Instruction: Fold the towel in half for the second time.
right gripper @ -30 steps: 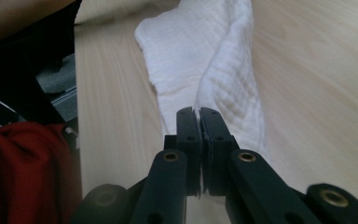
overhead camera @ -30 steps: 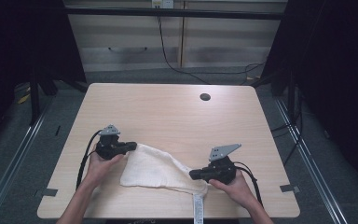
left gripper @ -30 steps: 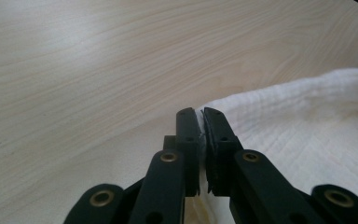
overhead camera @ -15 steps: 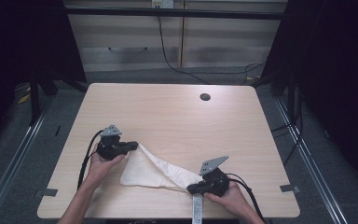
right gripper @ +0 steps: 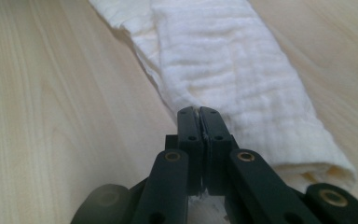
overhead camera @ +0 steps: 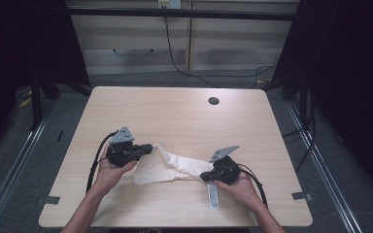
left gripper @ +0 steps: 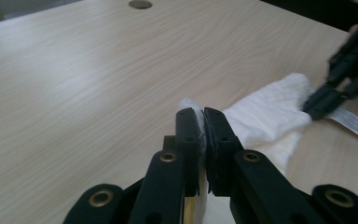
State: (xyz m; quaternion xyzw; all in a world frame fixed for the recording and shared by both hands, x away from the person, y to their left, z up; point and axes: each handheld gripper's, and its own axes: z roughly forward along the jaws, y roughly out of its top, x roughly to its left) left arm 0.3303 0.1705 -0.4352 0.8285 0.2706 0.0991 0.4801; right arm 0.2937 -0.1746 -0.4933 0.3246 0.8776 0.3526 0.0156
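Your left gripper (left gripper: 199,122) has its jaws pressed together on a fold of the white cloth (overhead camera: 167,165); a sliver of fabric shows between them. Your right gripper (right gripper: 199,116) is likewise pinching the cloth's other end, jaws nearly touching. The cloth lies bunched on the table (overhead camera: 184,116) near your edge, its long axis running left-right between the two grippers, its left end lifted off the wood. A white label strip (overhead camera: 213,195) lies by your right hand (overhead camera: 240,187), partly under it. Its print is too small to read.
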